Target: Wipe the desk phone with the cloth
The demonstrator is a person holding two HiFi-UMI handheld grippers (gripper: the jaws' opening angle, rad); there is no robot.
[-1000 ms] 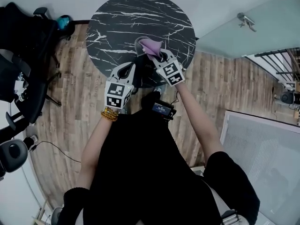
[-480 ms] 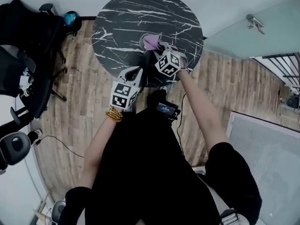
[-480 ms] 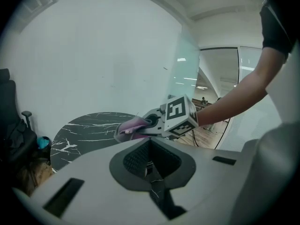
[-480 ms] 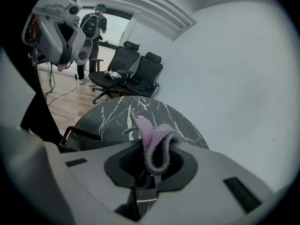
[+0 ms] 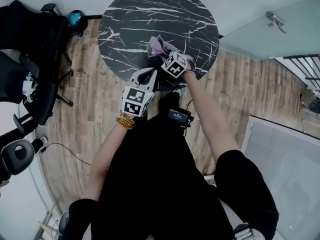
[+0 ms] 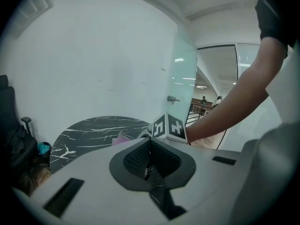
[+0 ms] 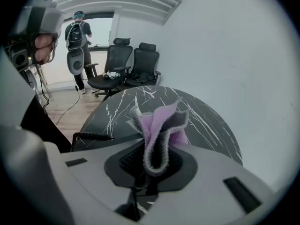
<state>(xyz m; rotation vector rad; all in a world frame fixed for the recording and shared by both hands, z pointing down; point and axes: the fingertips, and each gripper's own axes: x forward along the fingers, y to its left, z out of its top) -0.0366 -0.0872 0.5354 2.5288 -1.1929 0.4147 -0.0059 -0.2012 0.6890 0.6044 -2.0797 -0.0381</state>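
My right gripper (image 5: 164, 55) is shut on a purple and grey cloth (image 5: 158, 46), which sticks up in folds from between the jaws (image 7: 159, 125). It hangs over the near part of the round black marble table (image 5: 130, 19). A coiled black phone cord (image 7: 91, 136) lies on the table to the left of that gripper; the phone's body is hidden behind the gripper. My left gripper (image 5: 149, 75) is at the table's near edge, its pads (image 6: 140, 157) pressed together with nothing between them. Its view shows the right gripper's marker cube (image 6: 168, 125) ahead.
Black office chairs (image 5: 30, 49) stand on the wooden floor left of the table, also seen as chairs (image 7: 123, 64) beyond it. A person with a backpack (image 7: 77, 34) stands farther off. A glass wall with a handle (image 5: 272, 20) is at the right.
My right gripper has carried the cloth leftward and a little farther over the table, and its cube has turned. The left gripper has hardly moved.
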